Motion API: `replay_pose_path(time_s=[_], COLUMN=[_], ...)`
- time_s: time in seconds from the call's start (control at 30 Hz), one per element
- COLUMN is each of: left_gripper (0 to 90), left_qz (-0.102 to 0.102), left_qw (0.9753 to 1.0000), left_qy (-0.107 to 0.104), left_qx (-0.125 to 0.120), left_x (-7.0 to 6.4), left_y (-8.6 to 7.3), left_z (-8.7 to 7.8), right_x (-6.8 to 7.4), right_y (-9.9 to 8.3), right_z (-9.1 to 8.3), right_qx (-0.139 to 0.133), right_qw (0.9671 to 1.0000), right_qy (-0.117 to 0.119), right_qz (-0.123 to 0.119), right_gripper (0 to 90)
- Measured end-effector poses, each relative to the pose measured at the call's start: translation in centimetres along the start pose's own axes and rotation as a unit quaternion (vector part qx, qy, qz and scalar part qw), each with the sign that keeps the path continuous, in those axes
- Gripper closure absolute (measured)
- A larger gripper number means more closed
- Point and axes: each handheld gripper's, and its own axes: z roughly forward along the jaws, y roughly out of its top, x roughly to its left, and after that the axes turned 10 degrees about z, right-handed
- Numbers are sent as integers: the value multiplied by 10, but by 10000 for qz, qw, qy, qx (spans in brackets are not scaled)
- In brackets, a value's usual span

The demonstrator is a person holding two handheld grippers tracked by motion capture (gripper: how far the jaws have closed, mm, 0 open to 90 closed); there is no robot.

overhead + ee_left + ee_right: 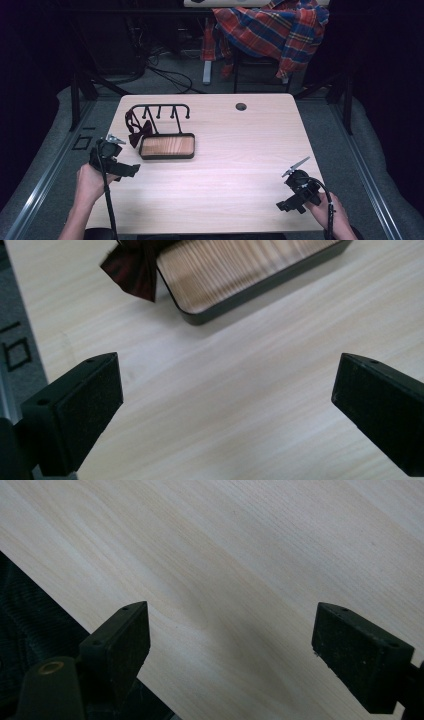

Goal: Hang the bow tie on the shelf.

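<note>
High view, left tongs spread near tray, right tongs spread

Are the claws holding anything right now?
No. The left claw and the right claw are both wide open over the bare table. The dark red bow tie lies untouched by the tray.

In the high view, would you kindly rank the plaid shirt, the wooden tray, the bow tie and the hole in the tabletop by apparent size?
1. Plaid shirt, though it lies farthest back.
2. Wooden tray.
3. Bow tie, beside the tray.
4. Hole in the tabletop.
</note>
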Motion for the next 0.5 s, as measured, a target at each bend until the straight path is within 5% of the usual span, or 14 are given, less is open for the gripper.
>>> replay_pose_path(time_s=[0.1,0.13,0.37,0.43,0.5], left_gripper=[0,0,0,0,0], left_qz=[-21,-21,-76,-62,-67], left_qw=[9999,9999,9994,9991,9991], left_qy=[-84,-103,-262,-294,-303], left_qx=[104,118,234,294,289], left_x=[-4,-5,-15,-18,-18], left_y=[-9,-10,-30,-34,-35], left_z=[5,7,18,21,23], right_x=[3,2,2,5,3], right_y=[-2,0,0,-3,-1], right_z=[4,1,2,6,3], right_qx=[-185,43,65,-250,20], right_qw=[9998,10000,9998,9996,9999], right_qy=[-9,-44,-151,-75,-130], right_qz=[103,-68,-102,119,-87], right_gripper=[155,155,155,155,155])
